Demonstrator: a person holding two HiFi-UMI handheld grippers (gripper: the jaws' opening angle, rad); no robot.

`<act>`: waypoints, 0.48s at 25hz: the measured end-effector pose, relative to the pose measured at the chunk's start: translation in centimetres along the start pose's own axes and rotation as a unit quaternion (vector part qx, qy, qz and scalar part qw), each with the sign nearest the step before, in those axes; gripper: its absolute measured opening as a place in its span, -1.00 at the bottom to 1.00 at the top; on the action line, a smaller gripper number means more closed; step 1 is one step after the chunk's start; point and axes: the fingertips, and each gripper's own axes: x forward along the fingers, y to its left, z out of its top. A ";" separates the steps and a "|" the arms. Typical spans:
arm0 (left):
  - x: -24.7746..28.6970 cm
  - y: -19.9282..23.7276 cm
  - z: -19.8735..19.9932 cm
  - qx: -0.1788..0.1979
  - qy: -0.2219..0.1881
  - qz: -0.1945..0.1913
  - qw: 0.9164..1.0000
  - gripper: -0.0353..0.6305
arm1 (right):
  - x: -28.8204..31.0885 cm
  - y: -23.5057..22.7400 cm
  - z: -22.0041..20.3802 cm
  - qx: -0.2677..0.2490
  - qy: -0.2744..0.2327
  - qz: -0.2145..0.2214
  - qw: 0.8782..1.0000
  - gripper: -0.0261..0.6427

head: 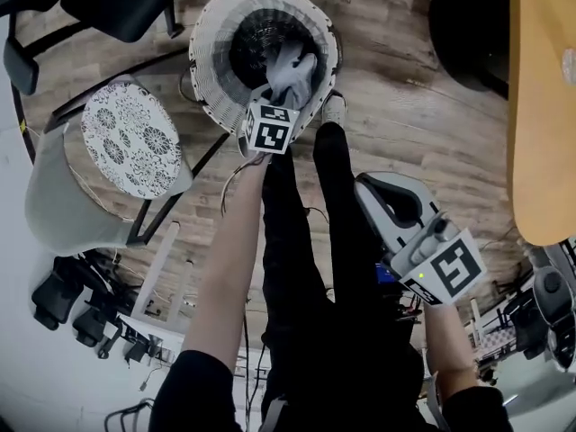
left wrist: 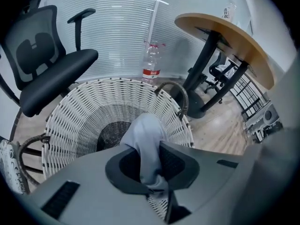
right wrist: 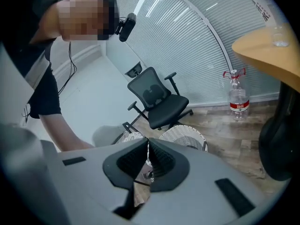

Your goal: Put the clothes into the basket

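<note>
The left gripper (left wrist: 149, 149) pinches a pale grey cloth garment (left wrist: 143, 131) in narrow jaws above the white woven wicker basket (left wrist: 89, 108). The right gripper (right wrist: 146, 146) has its jaws together, seemingly empty.

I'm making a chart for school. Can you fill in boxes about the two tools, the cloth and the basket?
left tool: shut on the grey cloth, pointing down over the basket
right tool: shut, holding nothing, away from the basket
basket: white wicker, on the wood floor
grey cloth: hangs over the basket's opening, not yet dropped
nearby: black chair, water bottle
</note>
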 end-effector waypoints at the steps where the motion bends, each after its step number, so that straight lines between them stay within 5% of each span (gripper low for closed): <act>1: 0.8 0.1 -0.2 -0.001 0.002 0.000 1.000 -0.71 | 0.2 -0.3 -0.4 0.001 0.002 0.000 1.000 -0.87; 12: 8.5 1.0 -4.5 -0.039 0.047 0.005 0.998 -0.71 | 2.1 -2.9 -4.2 0.028 0.021 -0.003 0.999 -0.87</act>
